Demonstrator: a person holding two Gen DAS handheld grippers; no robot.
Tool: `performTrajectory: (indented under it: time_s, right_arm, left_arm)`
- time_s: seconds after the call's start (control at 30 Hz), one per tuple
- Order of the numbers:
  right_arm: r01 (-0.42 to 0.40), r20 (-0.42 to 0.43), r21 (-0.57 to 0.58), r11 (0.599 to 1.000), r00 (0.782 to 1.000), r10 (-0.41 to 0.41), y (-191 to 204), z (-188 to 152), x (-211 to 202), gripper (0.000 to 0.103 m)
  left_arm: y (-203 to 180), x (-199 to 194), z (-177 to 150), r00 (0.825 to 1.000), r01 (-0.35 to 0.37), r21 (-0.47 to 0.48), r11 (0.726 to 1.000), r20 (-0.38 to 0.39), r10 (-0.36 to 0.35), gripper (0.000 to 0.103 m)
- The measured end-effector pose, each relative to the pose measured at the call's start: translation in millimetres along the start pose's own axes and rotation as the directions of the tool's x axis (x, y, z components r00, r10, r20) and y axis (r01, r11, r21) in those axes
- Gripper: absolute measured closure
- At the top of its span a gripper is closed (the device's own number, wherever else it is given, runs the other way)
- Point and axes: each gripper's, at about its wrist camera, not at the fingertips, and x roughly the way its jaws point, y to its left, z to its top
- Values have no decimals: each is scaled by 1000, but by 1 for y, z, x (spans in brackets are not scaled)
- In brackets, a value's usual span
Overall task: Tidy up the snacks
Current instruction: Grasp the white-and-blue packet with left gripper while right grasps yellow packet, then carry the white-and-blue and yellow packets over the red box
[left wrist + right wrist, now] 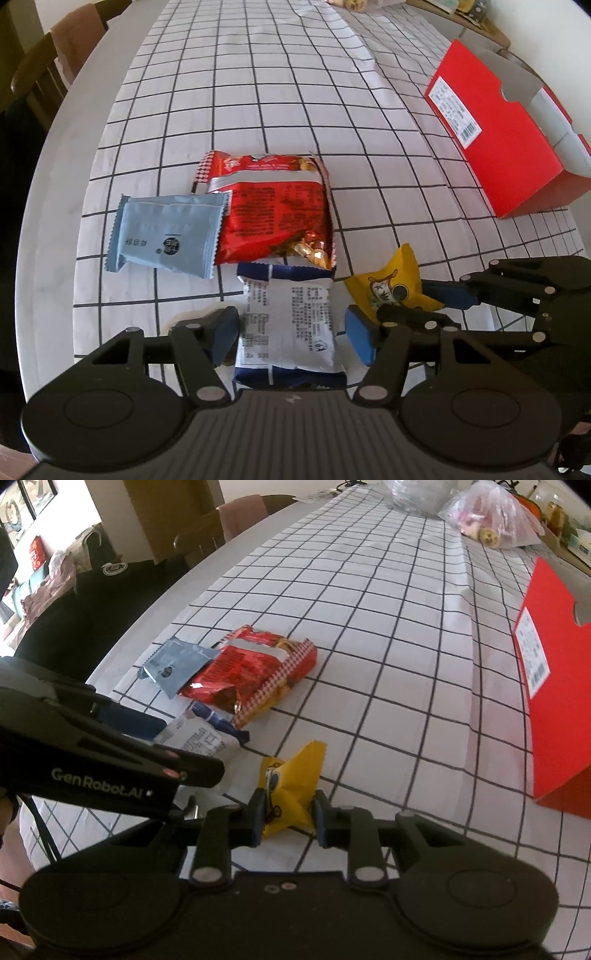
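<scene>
A white-and-navy snack packet (288, 325) lies on the checked tablecloth (295, 110), and my left gripper (291, 336) is shut on its two sides. Just right of it, a yellow packet (391, 288) is pinched by my right gripper (428, 302). In the right wrist view the right gripper (289, 812) is shut on the near end of the yellow packet (291, 775), which rests on the cloth. The left gripper (177, 746) reaches in from the left over the white packet (199, 738). An opened red bag (273, 214) and a light blue packet (166, 232) lie just beyond.
A red cardboard box (509, 147) stands at the right side of the table. At the far end lies a clear plastic bag of snacks (491, 520). Wooden chairs (207, 535) line the left edge, and a person in dark clothing (74, 620) is there.
</scene>
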Motion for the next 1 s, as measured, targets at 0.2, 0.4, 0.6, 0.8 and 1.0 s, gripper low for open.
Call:
performTrajectory:
  time_s: [0.2,0.4,0.6,0.8,1.0]
  right_arm:
    - [0,21,36,999,1000,-1,-5,-3,-9,82]
    - [2,49,92,996,999,-6,-16,-4,-23,82]
    - [-6,98,128,992,995,-7,-30,-6,-51,82]
    - [-14,152,159,987,988,-10,-50,-5,-84,82]
    - [-11,214,175,985,976,-27,-75,0,-119,82]
  left_arm:
    - [-6,3,0,998,-58,50,997,11,57,53]
    - [-5,1,0,998,-64,44,997,22,63,59]
    - [-1,-11,-1,999,-38,-12,999,35,38,59]
    - [-8,-34,2,997,-4,-46,999,74,8,59]
    - [-31,-61,17,991,27,-55,998,134,-19,59]
